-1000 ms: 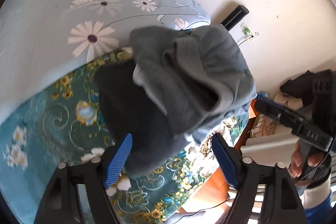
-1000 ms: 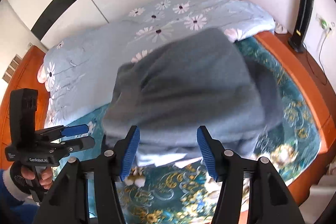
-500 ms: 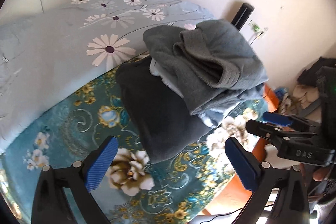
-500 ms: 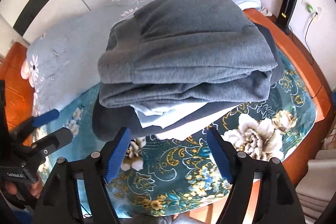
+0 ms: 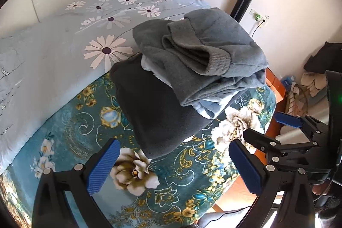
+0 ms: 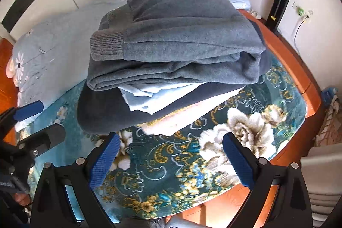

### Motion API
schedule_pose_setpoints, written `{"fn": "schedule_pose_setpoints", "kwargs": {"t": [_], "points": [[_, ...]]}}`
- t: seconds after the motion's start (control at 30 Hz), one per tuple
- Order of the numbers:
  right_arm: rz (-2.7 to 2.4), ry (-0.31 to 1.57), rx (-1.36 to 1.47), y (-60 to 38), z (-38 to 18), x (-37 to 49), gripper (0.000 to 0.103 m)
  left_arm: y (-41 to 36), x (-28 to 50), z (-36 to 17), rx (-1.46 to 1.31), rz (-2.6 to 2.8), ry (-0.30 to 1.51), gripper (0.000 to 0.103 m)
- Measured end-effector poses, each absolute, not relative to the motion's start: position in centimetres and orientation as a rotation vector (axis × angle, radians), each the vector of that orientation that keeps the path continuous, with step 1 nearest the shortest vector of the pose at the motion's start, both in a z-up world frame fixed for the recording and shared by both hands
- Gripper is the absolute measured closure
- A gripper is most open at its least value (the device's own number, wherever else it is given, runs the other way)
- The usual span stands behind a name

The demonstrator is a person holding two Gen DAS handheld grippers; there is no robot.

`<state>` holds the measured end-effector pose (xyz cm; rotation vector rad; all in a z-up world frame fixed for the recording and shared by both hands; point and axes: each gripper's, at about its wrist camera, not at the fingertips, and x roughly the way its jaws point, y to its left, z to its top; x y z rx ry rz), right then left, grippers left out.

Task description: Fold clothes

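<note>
Grey fleece sweatshirt lies folded atop my stack of clothes at twelve o'clock on the floral bedspread; folding looks done here. My left gripper and right gripper hang empty, jaws apart. No containers visible.

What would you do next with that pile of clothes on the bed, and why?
Probably nudge the grey sweater square on the pile. Both the left gripper and the right gripper are open and empty, and a light blue garment pokes out unevenly beneath it, above the dark garment.
</note>
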<state>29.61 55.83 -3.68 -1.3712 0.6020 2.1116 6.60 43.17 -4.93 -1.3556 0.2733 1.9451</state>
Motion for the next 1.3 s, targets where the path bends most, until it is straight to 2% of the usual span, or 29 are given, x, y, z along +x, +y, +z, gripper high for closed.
{"fn": "schedule_pose_setpoints", "kwargs": {"t": [0.23,0.63,1.3], "points": [[2.093,0.564,-1.378,55.9,-3.9,29.9,0.006,44.3,9.0,-3.8,-1.175,2.075,0.445,0.000],[2.116,0.551,-1.357,56.3,-3.5,30.0,0.006,44.2,8.4,-4.5,-1.277,2.063,0.333,0.000],[2.100,0.562,-1.379,56.8,-4.0,29.7,0.006,45.0,8.2,-6.1,-1.325,2.089,0.420,0.000]]}}
